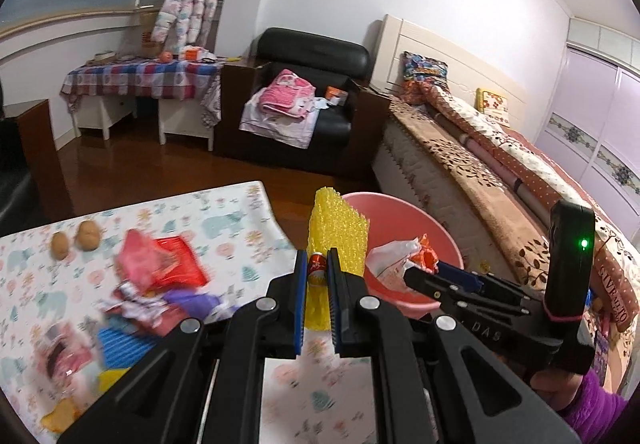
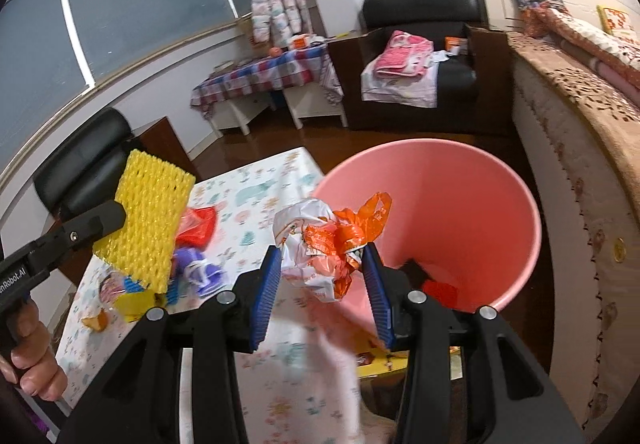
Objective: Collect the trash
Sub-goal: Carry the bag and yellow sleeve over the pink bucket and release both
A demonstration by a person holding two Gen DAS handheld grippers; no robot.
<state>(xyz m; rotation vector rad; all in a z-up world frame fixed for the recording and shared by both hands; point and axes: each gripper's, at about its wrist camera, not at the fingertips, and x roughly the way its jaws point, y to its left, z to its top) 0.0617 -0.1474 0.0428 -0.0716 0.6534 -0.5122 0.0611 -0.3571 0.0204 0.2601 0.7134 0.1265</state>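
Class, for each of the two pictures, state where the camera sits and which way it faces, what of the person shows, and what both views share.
Left wrist: on the left gripper, looking along its jaws at the yellow foam net they pinch; the right gripper and a purple sleeve show.
Right wrist: on the right gripper, facing the pink bin, its jaws holding crumpled bags; a hand shows.
Shared: net, bin, bags, patterned table, black armchair, bed.

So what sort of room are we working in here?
Most likely a bedroom in a home: a made bed along one side, a black armchair heaped with clothes, and a padded jacket hanging by the window.
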